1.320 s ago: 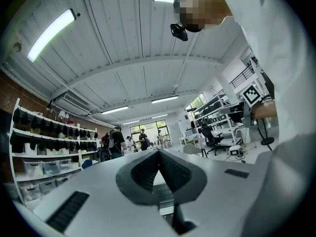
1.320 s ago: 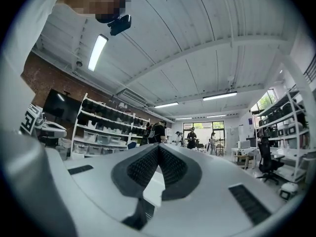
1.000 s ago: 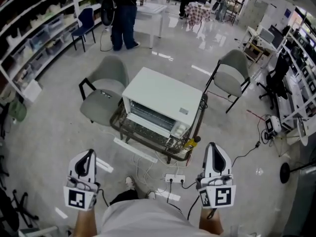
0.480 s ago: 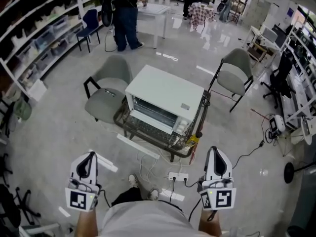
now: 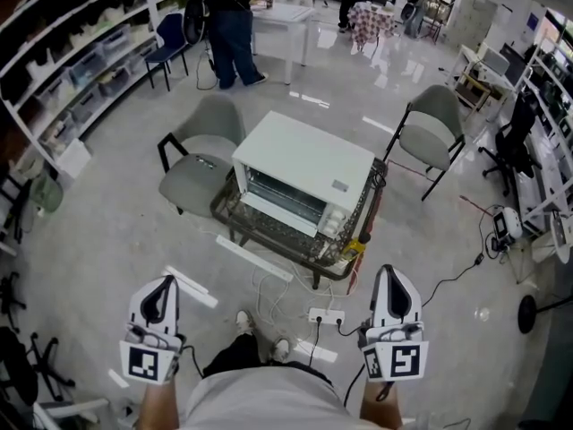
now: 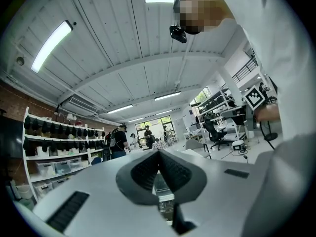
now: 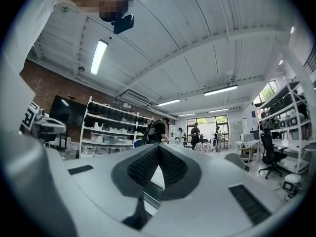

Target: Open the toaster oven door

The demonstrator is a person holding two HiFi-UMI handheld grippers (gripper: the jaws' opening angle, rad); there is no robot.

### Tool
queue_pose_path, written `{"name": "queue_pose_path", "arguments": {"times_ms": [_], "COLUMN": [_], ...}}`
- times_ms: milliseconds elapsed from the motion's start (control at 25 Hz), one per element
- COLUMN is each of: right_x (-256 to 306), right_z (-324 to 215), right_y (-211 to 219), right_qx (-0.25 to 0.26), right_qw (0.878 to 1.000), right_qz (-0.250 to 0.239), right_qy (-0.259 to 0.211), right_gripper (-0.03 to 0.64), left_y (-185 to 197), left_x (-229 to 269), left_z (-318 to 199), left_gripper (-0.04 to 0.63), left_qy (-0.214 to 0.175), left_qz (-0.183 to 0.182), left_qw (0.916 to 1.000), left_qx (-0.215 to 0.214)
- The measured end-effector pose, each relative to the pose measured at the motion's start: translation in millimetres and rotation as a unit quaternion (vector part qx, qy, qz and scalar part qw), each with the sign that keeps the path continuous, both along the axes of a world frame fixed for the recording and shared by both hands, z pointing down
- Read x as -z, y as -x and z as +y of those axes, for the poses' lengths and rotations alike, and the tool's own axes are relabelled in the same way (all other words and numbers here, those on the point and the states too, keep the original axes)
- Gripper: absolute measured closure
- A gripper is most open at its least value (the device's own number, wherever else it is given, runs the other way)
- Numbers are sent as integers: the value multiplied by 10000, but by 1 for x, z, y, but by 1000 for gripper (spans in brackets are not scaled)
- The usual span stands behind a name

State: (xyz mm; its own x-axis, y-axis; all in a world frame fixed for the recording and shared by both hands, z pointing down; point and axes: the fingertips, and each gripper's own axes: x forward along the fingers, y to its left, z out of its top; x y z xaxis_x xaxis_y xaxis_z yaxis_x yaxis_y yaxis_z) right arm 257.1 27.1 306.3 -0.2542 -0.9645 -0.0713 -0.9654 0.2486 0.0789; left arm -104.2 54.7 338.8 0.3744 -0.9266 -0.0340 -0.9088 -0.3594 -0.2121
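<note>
The white toaster oven (image 5: 304,164) stands on a low glass-topped wire table (image 5: 269,238) in the middle of the head view. Its front faces me and its glass door (image 5: 286,197) is closed, with the knobs (image 5: 331,225) at the right end. My left gripper (image 5: 166,279) is at the lower left and my right gripper (image 5: 391,270) at the lower right. Both are well short of the oven and point towards it. In the left gripper view the left gripper (image 6: 158,152) has its jaws together on nothing. The right gripper (image 7: 159,146) looks the same in its own view.
Grey chairs stand left (image 5: 199,164) and right (image 5: 436,128) of the oven. A power strip (image 5: 320,316) and cables lie on the floor between me and the table, beside white strips (image 5: 255,260). Shelving (image 5: 72,70) lines the left wall. A person (image 5: 228,25) stands by a white table behind.
The oven and floor have slid a little up the head view and look slightly further from both grippers. Both grippers keep their place in the frame and stay shut.
</note>
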Motion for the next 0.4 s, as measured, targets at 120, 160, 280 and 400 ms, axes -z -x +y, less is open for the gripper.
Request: {"name": "queue_pose_path", "arguments": {"times_ms": [120, 160, 280, 400], "right_x": [-4, -6, -11, -16], "right_z": [5, 6, 4, 1], "right_y": [-1, 0, 4, 13], "right_qx": [17, 31, 72, 145], "right_qw": [10000, 10000, 9999, 9998], "right_qz": [18, 25, 45, 44], "right_qy": [50, 54, 66, 93], "right_gripper": [595, 595, 595, 595], "left_y": [-1, -1, 0, 4], "left_x": [-4, -5, -10, -13], "left_z": [5, 6, 6, 8], "left_gripper": [578, 578, 578, 578], "left_qy": [12, 12, 19, 10], "left_qz": [16, 20, 51, 79], "left_qw": [10000, 10000, 10000, 9999], "left_qx": [20, 30, 44, 62]}}
